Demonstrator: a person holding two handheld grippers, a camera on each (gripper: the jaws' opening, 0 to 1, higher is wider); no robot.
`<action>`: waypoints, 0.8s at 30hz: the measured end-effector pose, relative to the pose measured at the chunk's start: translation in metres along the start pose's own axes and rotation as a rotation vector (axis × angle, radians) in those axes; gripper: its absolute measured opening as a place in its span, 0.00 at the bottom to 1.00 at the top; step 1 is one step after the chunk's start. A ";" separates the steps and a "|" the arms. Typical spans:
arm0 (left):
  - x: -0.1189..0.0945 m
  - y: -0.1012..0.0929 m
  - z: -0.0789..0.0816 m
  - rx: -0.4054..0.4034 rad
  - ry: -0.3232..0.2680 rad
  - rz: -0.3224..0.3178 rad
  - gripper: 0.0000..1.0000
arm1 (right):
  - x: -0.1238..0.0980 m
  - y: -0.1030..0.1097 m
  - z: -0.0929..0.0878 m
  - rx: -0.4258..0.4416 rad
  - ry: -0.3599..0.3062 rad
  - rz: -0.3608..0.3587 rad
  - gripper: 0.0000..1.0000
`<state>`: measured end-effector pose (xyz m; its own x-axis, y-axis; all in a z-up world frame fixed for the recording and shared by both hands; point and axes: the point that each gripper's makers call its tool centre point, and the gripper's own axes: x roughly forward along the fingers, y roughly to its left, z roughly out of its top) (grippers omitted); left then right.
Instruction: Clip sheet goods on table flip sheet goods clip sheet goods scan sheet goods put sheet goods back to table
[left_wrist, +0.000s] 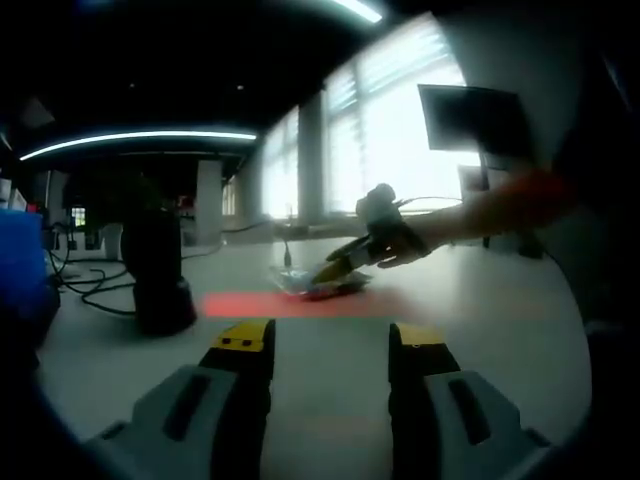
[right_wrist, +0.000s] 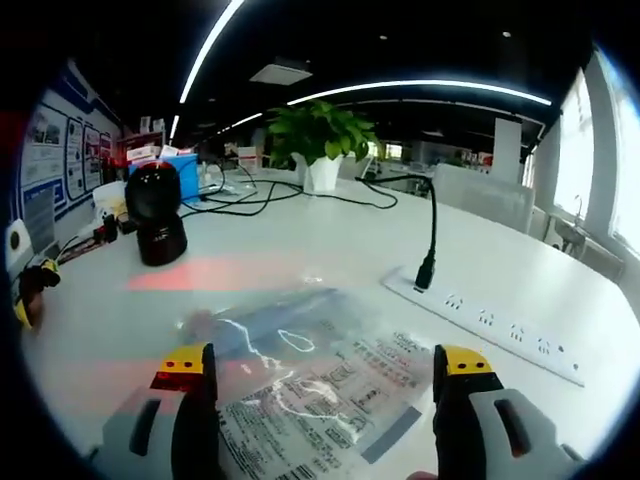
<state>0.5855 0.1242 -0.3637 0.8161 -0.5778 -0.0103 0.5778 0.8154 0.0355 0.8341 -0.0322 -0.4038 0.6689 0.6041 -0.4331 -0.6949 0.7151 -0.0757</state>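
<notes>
Left gripper view, from left to right: a black dome-headed barcode scanner (left_wrist: 158, 278) stands on the white table (left_wrist: 480, 310), with a band of red scan light (left_wrist: 250, 304) lying across the tabletop beside it. The left gripper (left_wrist: 330, 345) hangs low over bare table in the foreground, its yellow-tipped jaws spread apart with nothing between them. To the right, the right gripper (left_wrist: 345, 265) meets the clear plastic sheet packet with printed labels (left_wrist: 315, 287), which lies flat at the end of the red band.

Right gripper view, from left to right: the scanner (right_wrist: 155, 215) stands at the left with the red light (right_wrist: 220, 275) thrown toward the packet (right_wrist: 310, 375); a potted green plant (right_wrist: 320, 140) sits behind, and a white power strip with a black plug (right_wrist: 490, 320) lies to the right. The right gripper (right_wrist: 325, 370) straddles the packet with its jaws wide apart, not yet pinching it.

The step in hand appears to be clipping the packet. To do it well, bring one jaw under the near edge and close squarely on a firm margin, since the slick film may slide or crumple. Keep the printed code uncovered for the scanner.
</notes>
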 end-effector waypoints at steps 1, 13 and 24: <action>0.000 0.000 0.000 -0.001 0.000 0.000 0.38 | 0.000 0.002 -0.001 0.007 0.002 0.008 0.83; 0.000 0.000 -0.001 0.002 0.006 0.001 0.38 | 0.000 0.012 -0.012 0.063 0.013 0.048 0.85; -0.001 -0.002 -0.002 0.011 0.012 0.000 0.38 | 0.001 0.008 -0.012 0.068 0.000 0.053 0.85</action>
<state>0.5837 0.1234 -0.3652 0.8162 -0.5774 -0.0221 0.5777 0.8149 0.0461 0.8263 -0.0298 -0.4160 0.6316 0.6417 -0.4351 -0.7097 0.7045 0.0089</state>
